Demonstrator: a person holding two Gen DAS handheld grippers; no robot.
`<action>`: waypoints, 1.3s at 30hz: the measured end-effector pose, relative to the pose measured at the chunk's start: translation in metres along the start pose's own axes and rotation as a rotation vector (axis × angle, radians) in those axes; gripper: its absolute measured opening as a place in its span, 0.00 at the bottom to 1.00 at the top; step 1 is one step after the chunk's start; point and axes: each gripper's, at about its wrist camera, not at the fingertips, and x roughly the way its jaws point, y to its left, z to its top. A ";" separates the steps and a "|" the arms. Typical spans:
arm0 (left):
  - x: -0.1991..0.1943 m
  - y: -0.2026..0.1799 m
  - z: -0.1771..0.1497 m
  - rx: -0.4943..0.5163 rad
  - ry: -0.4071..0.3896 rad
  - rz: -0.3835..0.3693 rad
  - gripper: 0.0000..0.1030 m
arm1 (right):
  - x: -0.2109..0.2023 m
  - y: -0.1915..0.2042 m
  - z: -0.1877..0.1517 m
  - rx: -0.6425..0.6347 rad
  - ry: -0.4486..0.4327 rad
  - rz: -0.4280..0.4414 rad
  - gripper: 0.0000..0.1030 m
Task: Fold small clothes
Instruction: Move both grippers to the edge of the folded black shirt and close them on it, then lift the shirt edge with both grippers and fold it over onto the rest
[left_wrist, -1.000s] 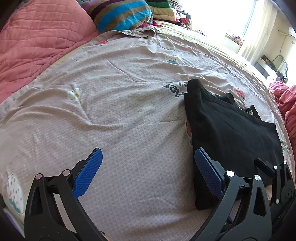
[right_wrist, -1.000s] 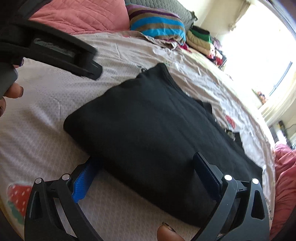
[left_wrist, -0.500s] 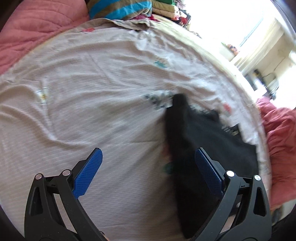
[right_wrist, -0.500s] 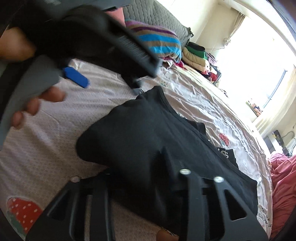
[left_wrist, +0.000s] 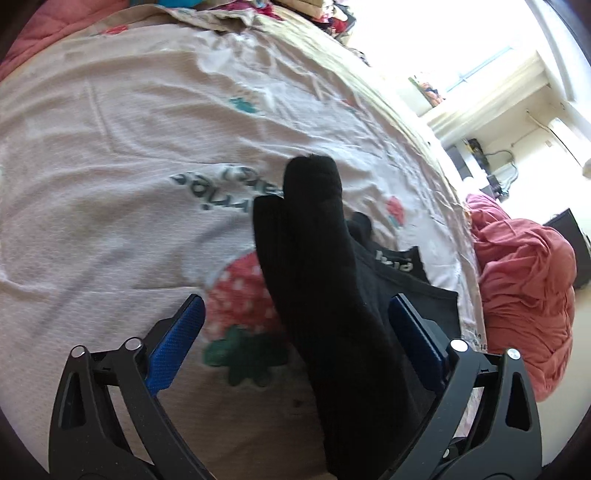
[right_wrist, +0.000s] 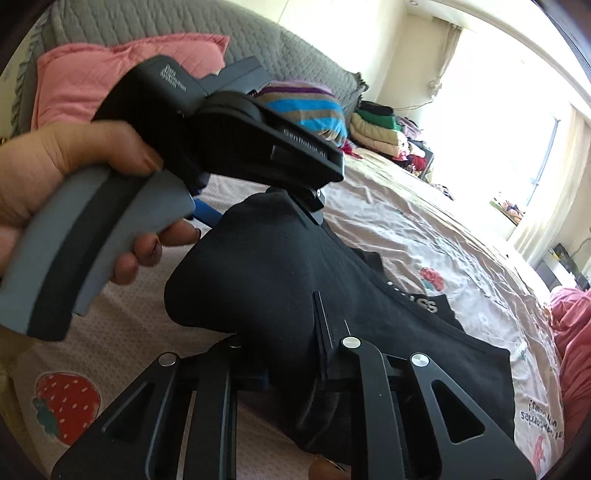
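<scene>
A heap of red-pink cloth (left_wrist: 524, 291) lies at the far edge of the bed, and a striped pillow (right_wrist: 310, 110) and a pile of folded clothes (right_wrist: 376, 129) sit near the grey quilted headboard (right_wrist: 147, 26). In the right wrist view the person's left hand (right_wrist: 55, 177), wrapped round the handle of the left gripper (left_wrist: 295, 332), fills the near left and blocks part of the bed.

The right gripper (right_wrist: 288, 369) has just been closing; its jaws are clenched on a bunched fold of the black garment (right_wrist: 295, 280), which rises off the bed in a hump. The left gripper's jaws stand wide, having just narrowed a little. A raised ridge of the garment runs between them, closer to the right pad (left_wrist: 413, 332); the pads do not press it, though the cloth may brush that pad.

The rest of the garment lies flat on the bed sheet (left_wrist: 110, 166), pale and creased, printed with strawberries. Bright window light washes out the far side of the room.
</scene>
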 end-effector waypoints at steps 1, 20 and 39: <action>0.001 -0.006 -0.001 0.001 0.009 -0.020 0.61 | -0.004 -0.005 -0.001 0.017 -0.008 0.000 0.15; -0.010 -0.136 -0.016 0.246 -0.019 -0.042 0.24 | -0.073 -0.077 -0.024 0.283 -0.116 -0.034 0.14; 0.048 -0.212 -0.047 0.351 0.068 -0.006 0.24 | -0.097 -0.142 -0.076 0.477 -0.096 -0.052 0.13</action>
